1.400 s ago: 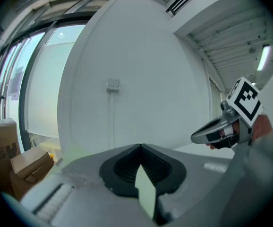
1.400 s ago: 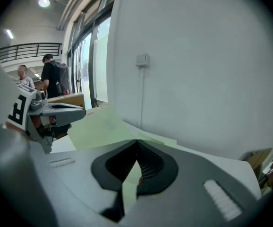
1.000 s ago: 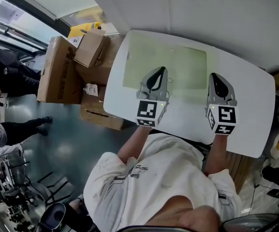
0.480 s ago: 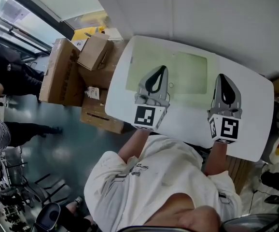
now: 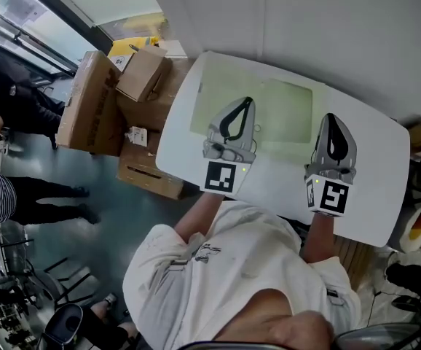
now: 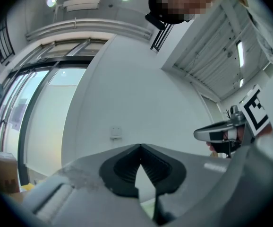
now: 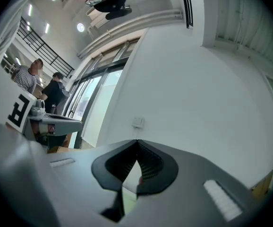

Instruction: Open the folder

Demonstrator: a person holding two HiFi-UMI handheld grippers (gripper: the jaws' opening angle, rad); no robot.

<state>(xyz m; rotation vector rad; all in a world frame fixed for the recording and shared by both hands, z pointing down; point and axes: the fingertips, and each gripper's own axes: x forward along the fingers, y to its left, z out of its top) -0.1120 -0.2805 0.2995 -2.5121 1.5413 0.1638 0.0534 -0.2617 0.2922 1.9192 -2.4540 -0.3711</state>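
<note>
A pale green translucent folder [image 5: 283, 108] lies flat and closed on the far half of the white table [image 5: 374, 170]. My left gripper [image 5: 248, 101] hangs in the air over the folder's middle, shut, with nothing between its jaws. My right gripper [image 5: 331, 117] is held beside the folder's right edge, also shut and empty. Both point roughly level toward the white wall. In the left gripper view the left gripper [image 6: 140, 146] shows its jaws meeting at the tips. The right gripper [image 7: 137, 141] looks the same in the right gripper view. Neither touches the folder.
Stacked cardboard boxes [image 5: 97, 104] stand on the floor just left of the table. People [image 5: 6, 108] stand further left by the windows. A white wall with a switch [image 6: 116, 132] runs behind the table. The person's torso is at the near edge.
Both grippers have lifted away from the table and tipped their noses upward. The folder has not moved and both pairs of jaws stay shut.
</note>
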